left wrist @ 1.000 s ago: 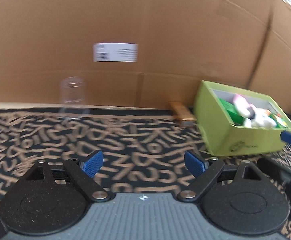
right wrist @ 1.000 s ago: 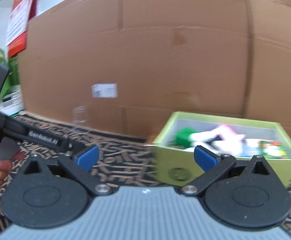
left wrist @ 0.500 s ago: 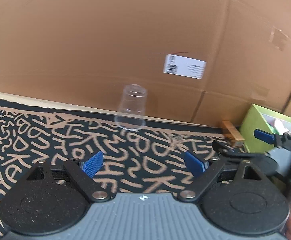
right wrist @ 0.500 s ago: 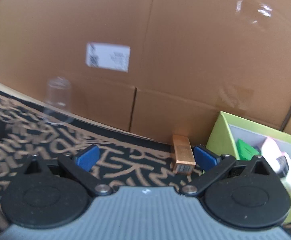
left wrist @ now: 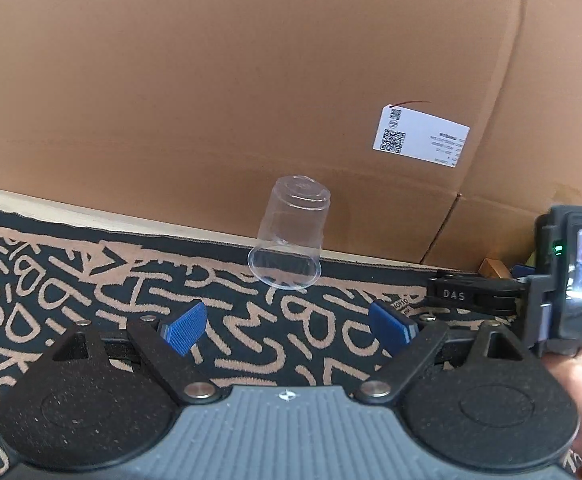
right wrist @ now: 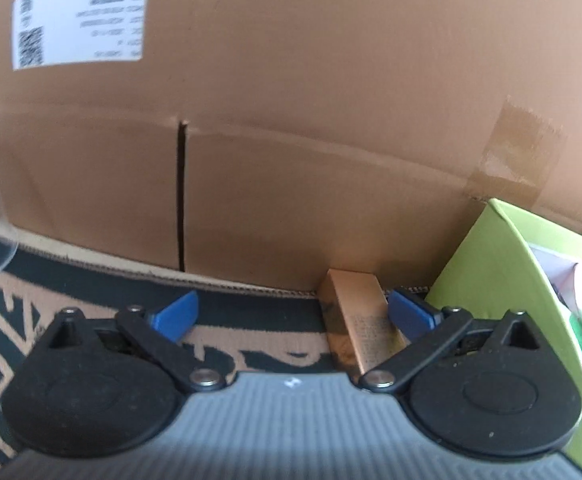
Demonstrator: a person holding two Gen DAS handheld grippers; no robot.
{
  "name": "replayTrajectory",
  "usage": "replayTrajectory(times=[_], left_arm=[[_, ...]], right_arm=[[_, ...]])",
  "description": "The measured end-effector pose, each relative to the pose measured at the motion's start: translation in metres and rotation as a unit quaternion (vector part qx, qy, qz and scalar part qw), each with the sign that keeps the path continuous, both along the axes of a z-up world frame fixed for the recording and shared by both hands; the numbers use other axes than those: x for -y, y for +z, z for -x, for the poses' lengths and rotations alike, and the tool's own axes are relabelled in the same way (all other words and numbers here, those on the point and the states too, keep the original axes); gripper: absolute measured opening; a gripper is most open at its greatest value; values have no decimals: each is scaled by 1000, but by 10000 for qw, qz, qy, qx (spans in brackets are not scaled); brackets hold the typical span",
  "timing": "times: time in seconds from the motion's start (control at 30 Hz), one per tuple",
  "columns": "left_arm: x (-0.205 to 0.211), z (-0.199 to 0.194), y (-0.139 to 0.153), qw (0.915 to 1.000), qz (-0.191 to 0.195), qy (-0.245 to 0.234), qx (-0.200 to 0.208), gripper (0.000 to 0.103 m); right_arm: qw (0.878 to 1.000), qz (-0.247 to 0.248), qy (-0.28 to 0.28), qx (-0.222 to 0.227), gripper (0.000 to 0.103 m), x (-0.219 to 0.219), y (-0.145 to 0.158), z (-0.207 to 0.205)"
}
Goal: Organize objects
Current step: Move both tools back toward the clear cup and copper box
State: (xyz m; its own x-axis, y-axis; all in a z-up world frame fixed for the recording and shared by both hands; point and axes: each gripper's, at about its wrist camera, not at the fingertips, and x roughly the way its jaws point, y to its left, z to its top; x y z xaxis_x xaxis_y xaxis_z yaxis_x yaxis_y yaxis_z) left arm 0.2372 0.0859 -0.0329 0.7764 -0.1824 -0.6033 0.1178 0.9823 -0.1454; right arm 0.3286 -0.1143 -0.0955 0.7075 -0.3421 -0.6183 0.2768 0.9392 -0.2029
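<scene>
The copper-coloured box [right wrist: 357, 320] lies flat on the patterned mat [right wrist: 251, 344], just inside my right gripper [right wrist: 291, 316] at about 1 o'clock. Its long axis runs from the gripper body toward the cardboard wall [right wrist: 331, 120], leaning slightly to 11 o'clock, and its far end sits just short of the wall's foot. Small print shows on its upper face, too fine to read. My right fingers are spread wide; the right fingertip [right wrist: 409, 314] is just beside the box's right edge, and I cannot tell whether it touches. The left fingertip stands well apart from the box.

At 3 o'clock the green box [right wrist: 503, 264] stands just beside the copper one, so my right finger sits in the narrow gap between the two. Green and pale items lie inside it, blurred. The wall blocks the way ahead at 12 o'clock, with a white label [right wrist: 83, 16] high at 10 o'clock.

From my left gripper [left wrist: 287, 324], a clear plastic cup [left wrist: 291, 232] stands upside down on the mat [left wrist: 71, 280] at 12 o'clock, rim down, near the wall [left wrist: 251, 80] and a little ahead of my fingertips. These fingers are also spread wide, with only mat between them. At 3 o'clock the other gripper's body [left wrist: 563, 280] reaches in, and the end of the copper box [left wrist: 495, 268] just shows behind it. The label [left wrist: 421, 138] sits at 1 o'clock.
</scene>
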Motion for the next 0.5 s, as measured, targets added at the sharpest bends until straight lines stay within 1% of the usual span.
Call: replayTrajectory(times=[0.03,0.07,0.1,0.13,0.17,0.2,0.23,0.27,0.3,0.37,0.4,0.43,0.47,0.5], left_arm=[[-1,-2,-1,10000,6,4,9,91],[-2,-3,-2,10000,9,16,19,91],[-3,-5,-2,10000,4,23,21,91],[-4,-7,-3,10000,-5,50,14,91],[-5,-9,-4,10000,-2,97,-1,91],[-6,-11,-5,9999,20,139,-43,91],[-7,-13,-7,9998,68,157,-94,91],[-7,-15,-8,9997,136,162,-144,91],[-7,-16,-10,9995,196,165,-195,91],[-6,-18,-13,9992,251,146,-263,91],[-4,-17,-14,9993,241,131,-270,91],[-3,-17,-14,9993,212,120,-270,91],[-2,-15,-14,9995,178,99,-256,91],[-2,-15,-14,9996,143,82,-247,91]], right_arm=[[9996,-247,118,120,103,2,3,6],[9968,-618,432,273,100,5,8,15],[9907,-1034,790,400,88,8,12,26],[9858,-1300,950,469,86,11,15,37],[9868,-1252,869,554,87,11,16,47],[9897,-1042,746,644,89,11,16,56],[9925,-818,642,649,93,9,15,62],[9945,-761,479,546,95,10,13,63],[9943,-891,337,482,95,12,11,68],[9907,-1240,12,564,97,10,12,84],[9884,-1396,-116,591,100,9,12,90],[9860,-1536,-247,606,100,9,11,95],[9839,-1632,-377,622,101,8,11,98],[9834,-1641,-462,618,101,7,10,92]])
